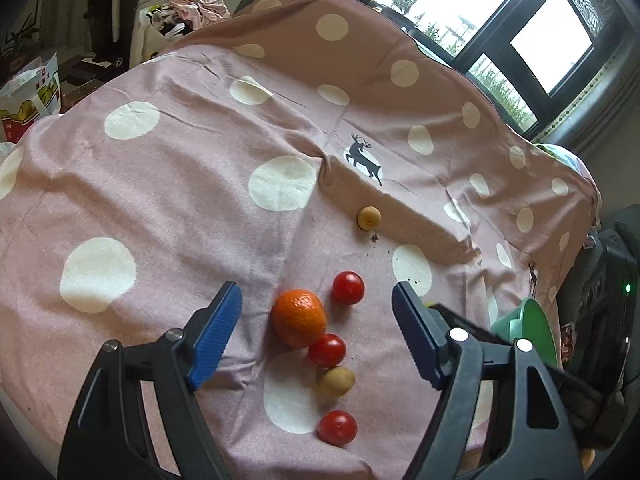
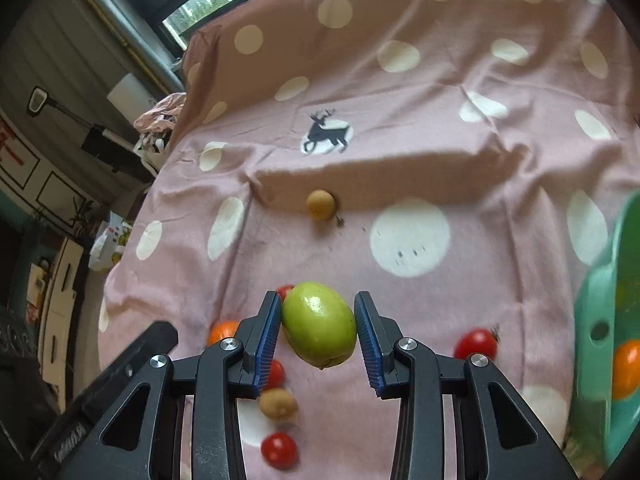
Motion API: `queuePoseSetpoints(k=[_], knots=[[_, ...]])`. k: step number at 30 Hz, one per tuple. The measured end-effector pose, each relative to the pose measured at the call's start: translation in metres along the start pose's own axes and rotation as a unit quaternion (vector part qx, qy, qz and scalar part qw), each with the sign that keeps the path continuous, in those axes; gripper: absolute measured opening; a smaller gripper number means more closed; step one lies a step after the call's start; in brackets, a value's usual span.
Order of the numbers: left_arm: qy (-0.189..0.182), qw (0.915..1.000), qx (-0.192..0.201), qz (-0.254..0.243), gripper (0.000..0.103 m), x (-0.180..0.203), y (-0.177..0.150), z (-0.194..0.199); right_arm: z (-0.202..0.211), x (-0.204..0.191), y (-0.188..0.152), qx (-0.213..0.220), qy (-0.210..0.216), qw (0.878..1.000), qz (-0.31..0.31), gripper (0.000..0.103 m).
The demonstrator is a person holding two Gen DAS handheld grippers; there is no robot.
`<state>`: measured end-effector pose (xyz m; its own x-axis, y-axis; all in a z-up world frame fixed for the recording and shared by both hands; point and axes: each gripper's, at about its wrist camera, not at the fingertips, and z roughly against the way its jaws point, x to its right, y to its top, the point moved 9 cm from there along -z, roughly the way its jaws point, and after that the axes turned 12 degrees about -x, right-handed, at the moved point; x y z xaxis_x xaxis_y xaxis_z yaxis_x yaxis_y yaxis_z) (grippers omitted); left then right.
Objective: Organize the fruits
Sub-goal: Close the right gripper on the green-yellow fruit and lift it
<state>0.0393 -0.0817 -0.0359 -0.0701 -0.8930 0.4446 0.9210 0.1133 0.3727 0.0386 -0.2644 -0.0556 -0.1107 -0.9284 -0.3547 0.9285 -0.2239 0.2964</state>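
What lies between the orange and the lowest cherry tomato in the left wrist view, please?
In the left wrist view, another cherry tomato and a small tan fruit lie between the orange and the lowest cherry tomato.

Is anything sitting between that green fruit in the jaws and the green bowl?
Only one cherry tomato lies on the cloth between the green fruit, held in the right gripper, and the green bowl; carried above, nothing blocks it.
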Motion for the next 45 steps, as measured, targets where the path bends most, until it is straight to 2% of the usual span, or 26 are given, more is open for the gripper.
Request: queuePoseSetpoints(k=[6, 8, 11, 13, 17, 19, 22, 26, 34, 45], knots=[[-0.020, 0.9989, -0.025, -0.033, 0.075, 0.026, -0.013, -0.013, -0.007, 0.023, -0.039, -0.028, 0.053, 0.998, -0.035, 0.039], [-0.019, 0.9984, -0.031, -0.043, 0.075, 0.032, -0.017, -0.017, -0.015, 0.032, -0.040, -0.038, 0.036, 0.998, -0.041, 0.039], [0.001, 0.9978, -0.033, -0.057, 0.074, 0.035, -0.021, -0.022, -0.023, 0.043, -0.042, -0.056, -0.002, 0.998, -0.040, 0.039], [0.014, 0.9971, -0.035, -0.065, 0.072, 0.036, -0.024, -0.024, -0.026, 0.048, -0.044, -0.064, 0.002, 0.997, -0.049, 0.039], [0.012, 0.9957, -0.040, -0.083, 0.065, 0.043, -0.028, -0.027, -0.021, 0.054, -0.045, -0.056, 0.000, 0.997, -0.054, 0.039], [0.006, 0.9955, -0.040, -0.086, 0.055, 0.047, -0.030, -0.027, -0.018, 0.058, -0.046, -0.054, 0.003, 0.997, -0.059, 0.039], [-0.008, 0.9936, -0.048, -0.102, 0.049, 0.055, -0.036, -0.027, -0.017, 0.063, -0.047, -0.056, 0.015, 0.996, -0.072, 0.039], [-0.005, 0.9911, -0.060, -0.119, 0.048, 0.064, -0.043, -0.033, -0.015, 0.069, -0.046, -0.053, 0.027, 0.995, -0.086, 0.039], [-0.023, 0.9830, -0.111, -0.144, 0.045, 0.080, -0.063, -0.052, -0.007, 0.080, -0.043, -0.034, 0.032, 0.993, -0.105, 0.039], [-0.040, 0.9696, -0.172, -0.169, 0.044, 0.099, -0.092, -0.077, -0.013, 0.079, -0.041, -0.042, 0.060, 0.991, -0.110, 0.039]])
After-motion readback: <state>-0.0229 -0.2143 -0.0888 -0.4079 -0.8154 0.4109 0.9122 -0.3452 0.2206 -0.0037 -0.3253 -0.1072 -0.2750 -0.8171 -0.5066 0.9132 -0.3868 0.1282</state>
